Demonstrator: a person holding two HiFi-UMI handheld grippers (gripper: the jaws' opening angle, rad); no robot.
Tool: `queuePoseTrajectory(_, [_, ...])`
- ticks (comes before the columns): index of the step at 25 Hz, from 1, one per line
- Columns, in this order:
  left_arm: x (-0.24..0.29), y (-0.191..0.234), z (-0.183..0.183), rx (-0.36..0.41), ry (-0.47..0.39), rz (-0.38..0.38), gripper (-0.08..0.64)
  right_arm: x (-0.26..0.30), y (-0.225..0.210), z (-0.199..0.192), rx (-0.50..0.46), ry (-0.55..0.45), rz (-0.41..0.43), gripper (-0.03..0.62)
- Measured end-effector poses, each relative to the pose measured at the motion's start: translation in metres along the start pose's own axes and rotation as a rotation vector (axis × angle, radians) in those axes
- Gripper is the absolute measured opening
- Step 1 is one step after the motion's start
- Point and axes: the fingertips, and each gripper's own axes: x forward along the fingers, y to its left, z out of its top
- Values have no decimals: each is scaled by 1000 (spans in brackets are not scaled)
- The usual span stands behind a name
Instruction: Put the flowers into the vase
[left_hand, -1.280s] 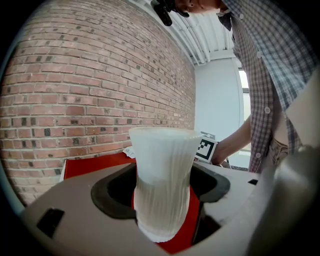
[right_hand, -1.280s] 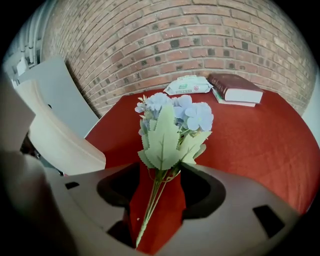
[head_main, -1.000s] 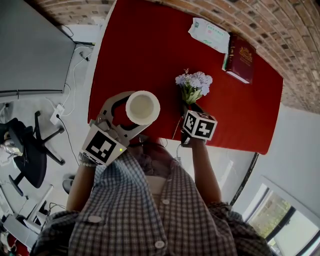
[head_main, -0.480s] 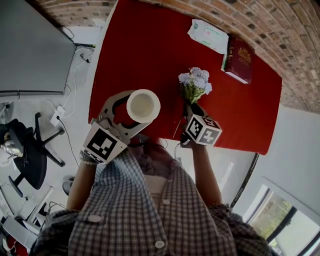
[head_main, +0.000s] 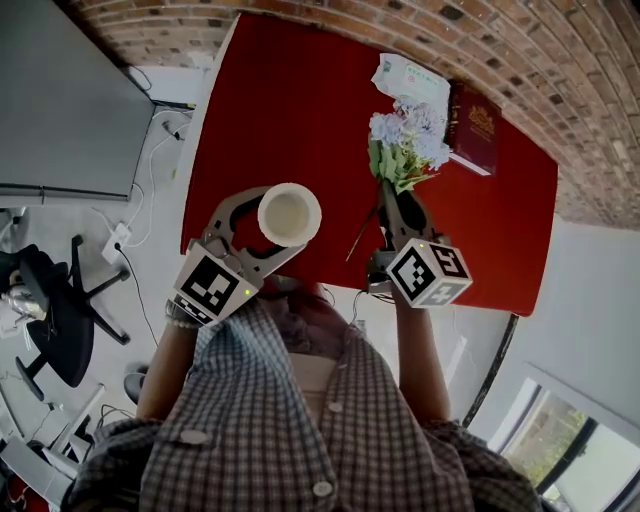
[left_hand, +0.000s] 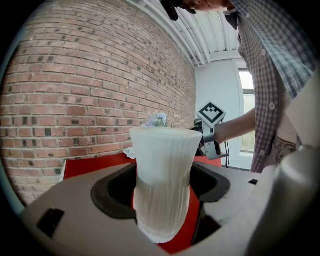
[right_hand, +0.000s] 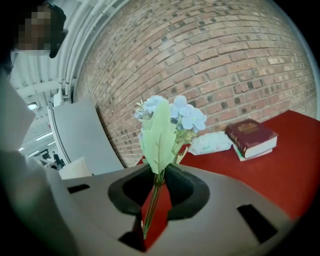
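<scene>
A white ribbed vase (head_main: 288, 214) stands upright between the jaws of my left gripper (head_main: 265, 230), which is shut on its waist above the near edge of the red table (head_main: 290, 110). In the left gripper view the vase (left_hand: 164, 175) fills the gap of the left gripper (left_hand: 162, 200). My right gripper (head_main: 395, 205) is shut on the thin green stems of a bunch of pale blue flowers (head_main: 408, 135), held up in the air to the right of the vase. Its jaws have just been closing, with the stems between them. The flowers (right_hand: 167, 120) rise upright out of the right gripper (right_hand: 156, 192).
A dark red book (head_main: 478, 128) and a white tissue packet (head_main: 405, 75) lie at the table's far edge by the brick wall. On the floor to the left are a grey board (head_main: 60, 110), cables and an office chair (head_main: 55, 300).
My right gripper has risen with the flowers, and the blooms now show further up the head view, in front of the tissue packet. The left gripper and the vase have stayed in place.
</scene>
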Motion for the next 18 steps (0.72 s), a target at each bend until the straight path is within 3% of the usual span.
queuePoseTrajectory(11, [1,-1,1,8,1,0,334,-30,78,123,-68,-284,203,74])
queuePoseTrajectory(18, [3,-2,-1,11,6,-5,334,-46,115,174,-122,-405,314,74])
